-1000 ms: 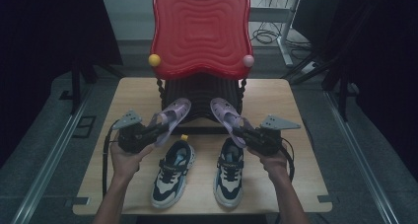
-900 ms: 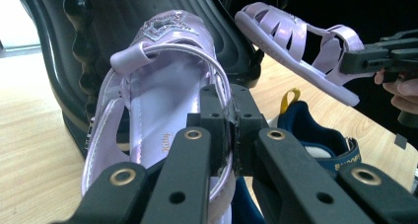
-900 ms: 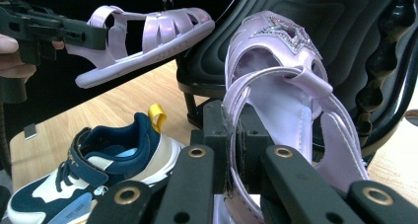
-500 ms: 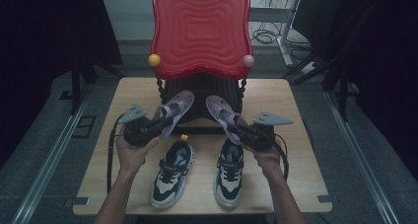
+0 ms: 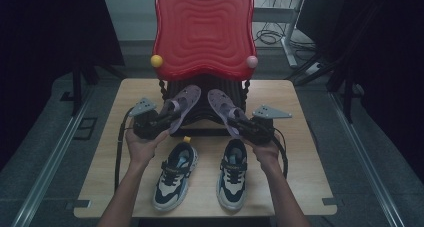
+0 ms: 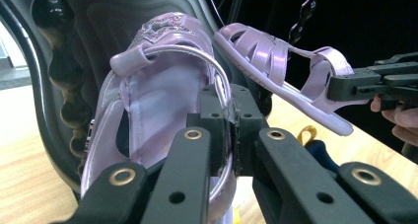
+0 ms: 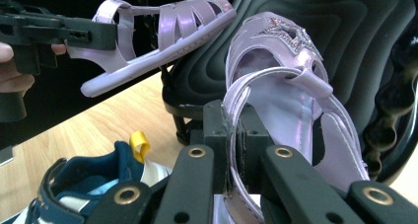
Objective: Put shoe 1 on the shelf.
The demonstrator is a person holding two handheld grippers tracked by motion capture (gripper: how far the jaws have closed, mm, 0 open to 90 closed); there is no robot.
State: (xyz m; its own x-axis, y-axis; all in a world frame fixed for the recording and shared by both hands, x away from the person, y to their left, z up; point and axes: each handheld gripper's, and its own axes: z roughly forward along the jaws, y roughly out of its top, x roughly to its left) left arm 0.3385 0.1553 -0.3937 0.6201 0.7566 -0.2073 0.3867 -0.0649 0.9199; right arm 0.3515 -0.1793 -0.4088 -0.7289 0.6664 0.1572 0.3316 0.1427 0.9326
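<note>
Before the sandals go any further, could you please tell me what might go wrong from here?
1. Each claw pinches only a thin heel strap: the left sandal or right sandal could swing or slip out.
2. Their toes nearly meet at the black rack and may collide.
3. A dropped sandal would hit the sneakers below.

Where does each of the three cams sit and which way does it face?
High view: above the person's side of the table, looking forward and down at the red rack and sneakers; both forearms and hands show.
Left gripper view: on the left gripper, looking along its jaws, shut on the left sandal's heel strap.
Right gripper view: on the right gripper, jaws shut on the right sandal.
Shared: each gripper view also shows the other gripper holding its sandal.
</note>
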